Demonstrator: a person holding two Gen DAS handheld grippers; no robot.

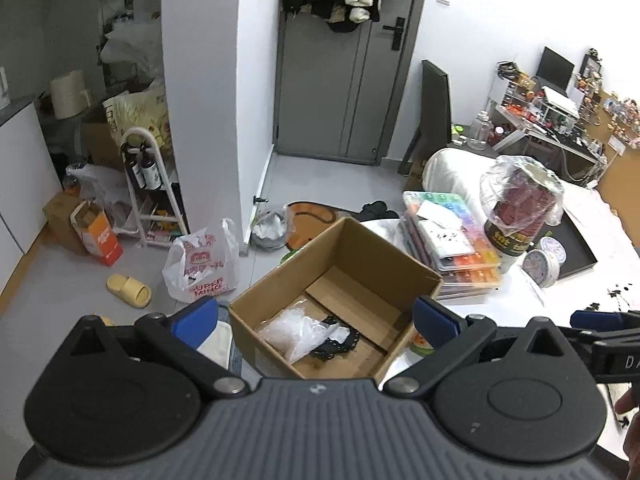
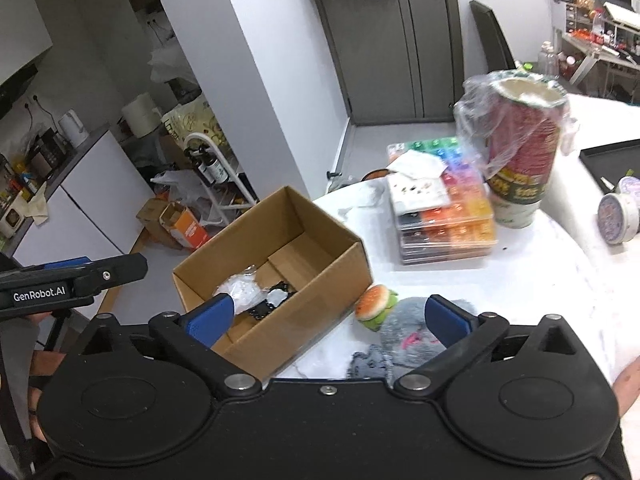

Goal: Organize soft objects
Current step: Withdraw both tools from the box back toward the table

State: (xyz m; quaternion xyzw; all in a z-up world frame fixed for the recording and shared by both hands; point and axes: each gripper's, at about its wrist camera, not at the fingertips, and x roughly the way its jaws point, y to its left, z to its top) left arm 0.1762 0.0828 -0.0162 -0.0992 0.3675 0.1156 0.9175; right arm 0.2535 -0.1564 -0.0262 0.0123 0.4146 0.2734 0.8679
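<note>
White table (image 2: 500,280) at the edge of a cluttered room, bearing an open cardboard box (image 2: 280,248). In the box lie a clear plastic bag (image 1: 292,330) and a black lace piece (image 1: 334,344). Just beside the box: burger plush (image 2: 376,300) and grey plush toy (image 2: 412,332). Left hand-held gripper (image 1: 316,314) and right hand-held gripper (image 2: 326,316): jaws spread wide, holding nothing.

"GenRobot.AI" in white on the black left gripper (image 2: 74,276) at left of the right wrist frame, "SUPER" in red on a white plastic bag (image 1: 202,262) on the floor, other print unreadable
</note>
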